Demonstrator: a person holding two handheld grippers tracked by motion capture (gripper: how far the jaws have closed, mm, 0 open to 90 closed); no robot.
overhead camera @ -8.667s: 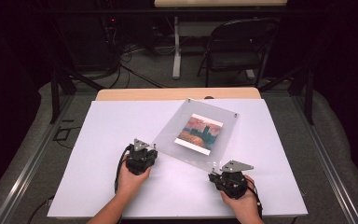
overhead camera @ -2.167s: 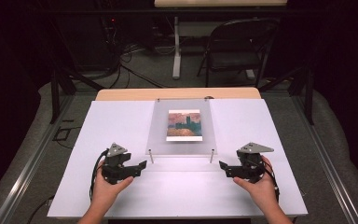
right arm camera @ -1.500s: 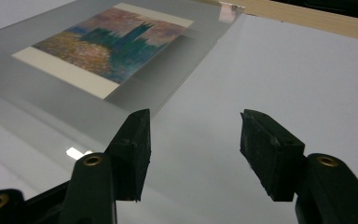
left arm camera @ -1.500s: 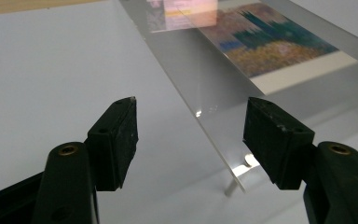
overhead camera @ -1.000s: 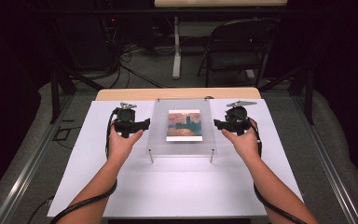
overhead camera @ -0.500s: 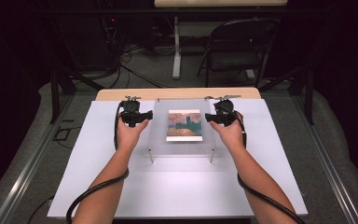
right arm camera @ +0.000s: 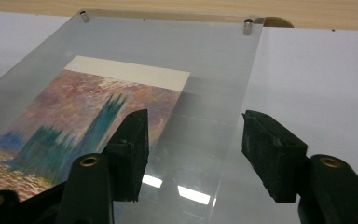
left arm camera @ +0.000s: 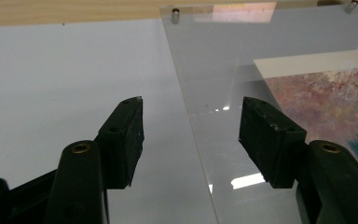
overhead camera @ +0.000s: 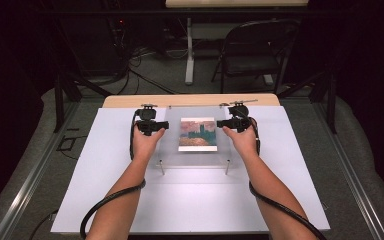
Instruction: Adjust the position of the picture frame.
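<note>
A clear acrylic frame point(overhead camera: 197, 150) holding a painted picture point(overhead camera: 197, 134) lies flat and square on the white table point(overhead camera: 105, 200), with metal studs at its corners. My left gripper point(overhead camera: 166, 125) is open at the frame's left edge near the far end. In the left gripper view the gripper point(left arm camera: 191, 135) has that edge of the frame point(left arm camera: 214, 93) between its jaws. My right gripper point(overhead camera: 220, 123) is open at the right edge. In the right gripper view the gripper point(right arm camera: 193, 149) has one jaw over the frame point(right arm camera: 214, 70) beside the picture point(right arm camera: 88, 121), the other over the table.
A wooden strip point(overhead camera: 190, 100) runs along the table's far edge just behind the frame. Beyond it stand a folding chair point(overhead camera: 260, 50) and a table leg, with cables on the floor. A cable trails from each gripper along the forearm.
The frame, earlier skewed, now lies square. Over the last second both grippers moved toward the table's far edge and slightly inward onto the frame's side edges, still open.
</note>
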